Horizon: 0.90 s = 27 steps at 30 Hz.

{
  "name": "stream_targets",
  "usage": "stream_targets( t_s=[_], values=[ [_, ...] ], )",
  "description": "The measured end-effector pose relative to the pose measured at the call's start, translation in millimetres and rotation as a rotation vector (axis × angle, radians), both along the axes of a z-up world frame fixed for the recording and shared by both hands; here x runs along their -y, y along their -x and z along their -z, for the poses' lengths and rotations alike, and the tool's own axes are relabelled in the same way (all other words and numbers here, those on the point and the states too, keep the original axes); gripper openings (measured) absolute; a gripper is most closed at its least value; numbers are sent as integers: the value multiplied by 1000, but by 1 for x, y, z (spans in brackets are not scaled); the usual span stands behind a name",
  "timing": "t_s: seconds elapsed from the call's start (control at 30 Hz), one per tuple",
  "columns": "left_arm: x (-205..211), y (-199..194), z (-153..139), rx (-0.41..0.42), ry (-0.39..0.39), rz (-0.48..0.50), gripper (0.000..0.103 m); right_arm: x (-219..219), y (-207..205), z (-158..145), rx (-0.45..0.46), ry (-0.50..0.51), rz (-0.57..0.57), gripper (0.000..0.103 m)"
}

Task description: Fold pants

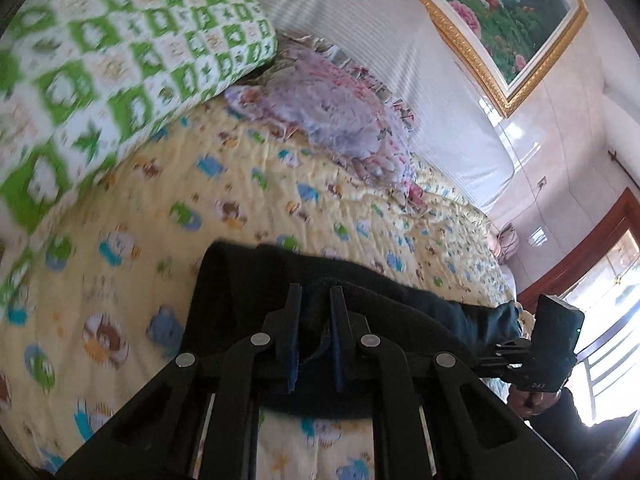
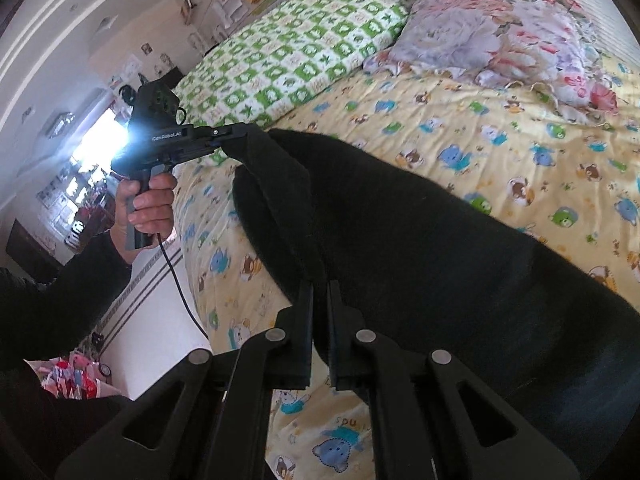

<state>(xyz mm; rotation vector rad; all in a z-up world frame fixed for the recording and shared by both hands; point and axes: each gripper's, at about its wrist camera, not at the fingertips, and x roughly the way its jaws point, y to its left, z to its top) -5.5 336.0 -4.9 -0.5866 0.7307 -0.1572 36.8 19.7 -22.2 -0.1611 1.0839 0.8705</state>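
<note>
Nearest our left lens, the left hand-held gripper (image 1: 316, 292) has its fingers (image 1: 294, 308) nearly together with a fold of the black pants (image 1: 248, 292) pinched between them; blue fabric shows in the narrow gap. Our right hand-held gripper (image 2: 320, 292) is likewise clenched on the pants (image 2: 420, 240), a dark edge caught between its fingers (image 2: 306, 312).

Bed (image 1: 240, 184) fills most of both views, covered in a yellow cartoon-print sheet (image 2: 500, 140). We note the pants strung between the two grippers, raised off the sheet, sagging as a broad black band across the near side of the bed.

Green-and-white checked quilt (image 1: 100, 60) lies folded at the far side, just beside a floral pillow (image 1: 332, 120) that rests against the striped white headboard (image 1: 400, 40). Gold-framed picture (image 1: 500, 20) hangs on the wall above.

From the right view we see our left hand (image 2: 148, 204) around its gripper's handle, a black cable (image 2: 176, 276) hanging from it. From the left view the right gripper's body (image 1: 548, 344) shows past the far end of the pants.
</note>
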Motion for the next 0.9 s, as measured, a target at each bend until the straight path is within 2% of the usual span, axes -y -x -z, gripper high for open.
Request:
stream_targets(
  t_s=[0.27,0.37,0.43,0.5,0.53,0.7,0.8,0.9],
  values=[
    [2,24,13,-15,12,-8,14,1,2,14,-58,21,7,9],
    [3,32,12,-20,10,-19,21,4,2,14,-69,10,18,13],
    [3,39,12,-25,18,-31,25,6,4,12,-72,4,20,22],
    [2,46,12,-28,29,-47,25,9,6,9,-65,-4,27,48],
    [3,49,11,-29,34,-54,26,11,7,7,-56,-11,30,52],
    [4,65,9,-29,74,-104,26,17,6,-7,-37,-50,51,53],
    [9,70,8,-37,110,-117,33,20,3,-15,-28,-81,68,53],
    [21,69,10,-60,126,-100,33,21,-4,-22,-21,-108,91,53]
  ],
)
